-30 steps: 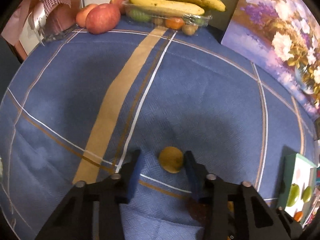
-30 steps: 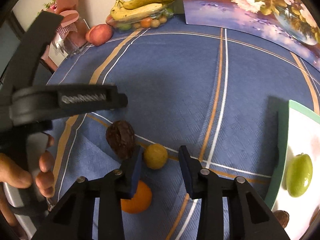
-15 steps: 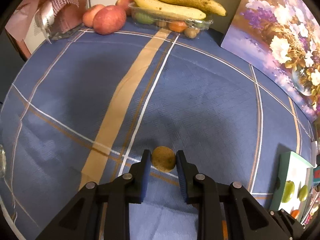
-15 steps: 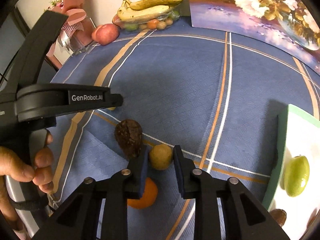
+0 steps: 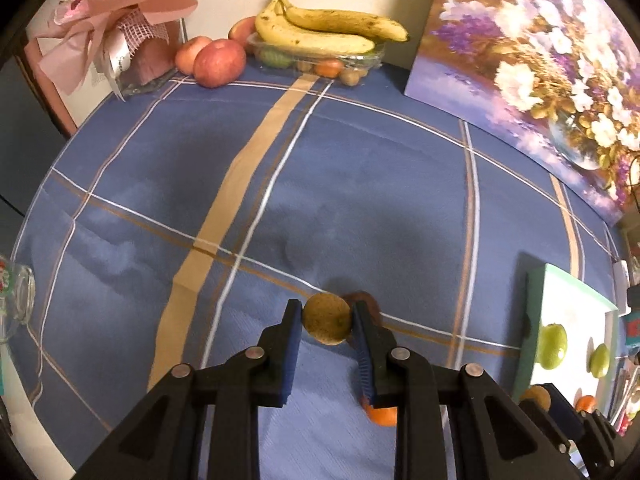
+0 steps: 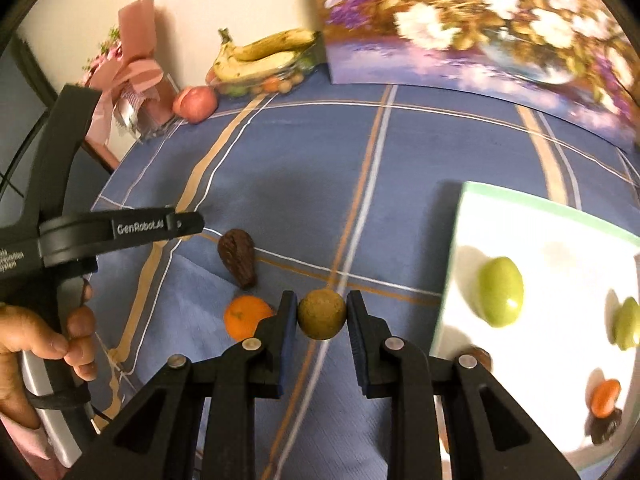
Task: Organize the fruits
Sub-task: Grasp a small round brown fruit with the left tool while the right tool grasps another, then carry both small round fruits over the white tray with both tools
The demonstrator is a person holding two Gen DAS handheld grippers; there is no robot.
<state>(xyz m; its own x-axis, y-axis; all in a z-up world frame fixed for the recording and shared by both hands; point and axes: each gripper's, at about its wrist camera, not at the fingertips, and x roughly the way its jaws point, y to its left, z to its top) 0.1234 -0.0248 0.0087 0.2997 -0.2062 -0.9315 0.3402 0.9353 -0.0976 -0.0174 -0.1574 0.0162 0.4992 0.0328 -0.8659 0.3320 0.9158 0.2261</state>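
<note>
Fruit: each gripper, left (image 5: pixel 326 318) and right (image 6: pixel 322 314), open a second ago, now clamps a round brown-yellow fruit (image 5: pixel 327 319) (image 6: pixel 321 314), lifted off the cloth (image 5: pixel 360 200); white tray (image 6: pixel 560 240) likely next.

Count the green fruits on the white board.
2: a larger green fruit near the white board's left side, and a smaller one to its right at the picture's edge. More may lie out of frame.

Brown round fruit (image 5: pixel 327 319) clamped, lifted; second (image 6: pixel 321 314) likewise.

The left tool (image 5: pixel 327 316) half hides an orange (image 5: pixel 382 414); the flower painting (image 6: pixel 480 20) is blurred.
</note>
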